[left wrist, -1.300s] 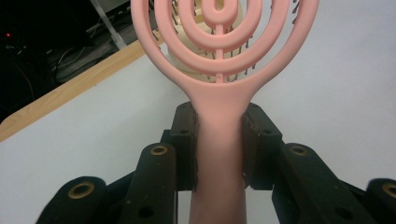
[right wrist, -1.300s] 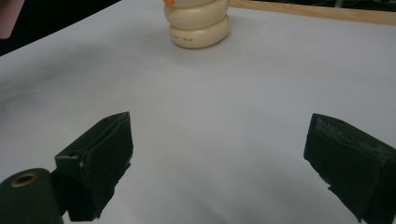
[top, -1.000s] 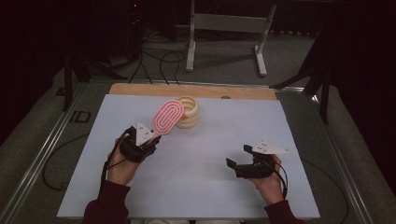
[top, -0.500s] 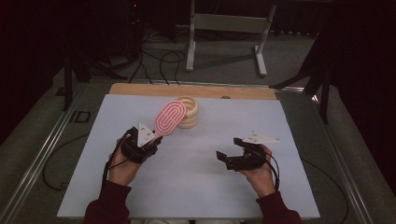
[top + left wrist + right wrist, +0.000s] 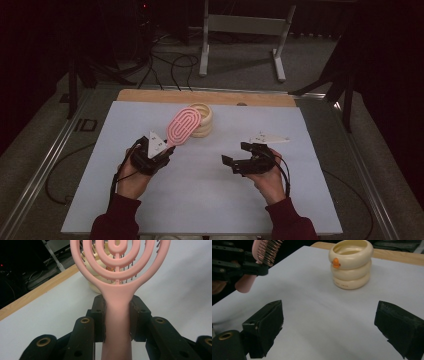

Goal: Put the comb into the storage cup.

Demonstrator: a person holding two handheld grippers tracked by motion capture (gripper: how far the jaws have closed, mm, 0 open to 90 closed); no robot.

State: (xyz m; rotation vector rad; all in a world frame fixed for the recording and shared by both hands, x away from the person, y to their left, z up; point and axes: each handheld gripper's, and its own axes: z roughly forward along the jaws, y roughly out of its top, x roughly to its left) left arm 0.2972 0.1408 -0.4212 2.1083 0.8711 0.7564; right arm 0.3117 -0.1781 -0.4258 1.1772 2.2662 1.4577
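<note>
Right claw (image 5: 235, 159) has shifted inward over white table (image 5: 210, 200).

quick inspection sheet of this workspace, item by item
Surface: white sheet on the table, wooden strip along the far edge.
Job's things: pink hairbrush held off the sheet; cream ringed cup upright, orange mark on its side.
Clutter: nothing seen.
Grippers: left gripper shut on the brush handle; right gripper open, nothing between its jaws.
Cables: black cables on the floor beyond.
Surroundings: metal stand, dark room.
</note>
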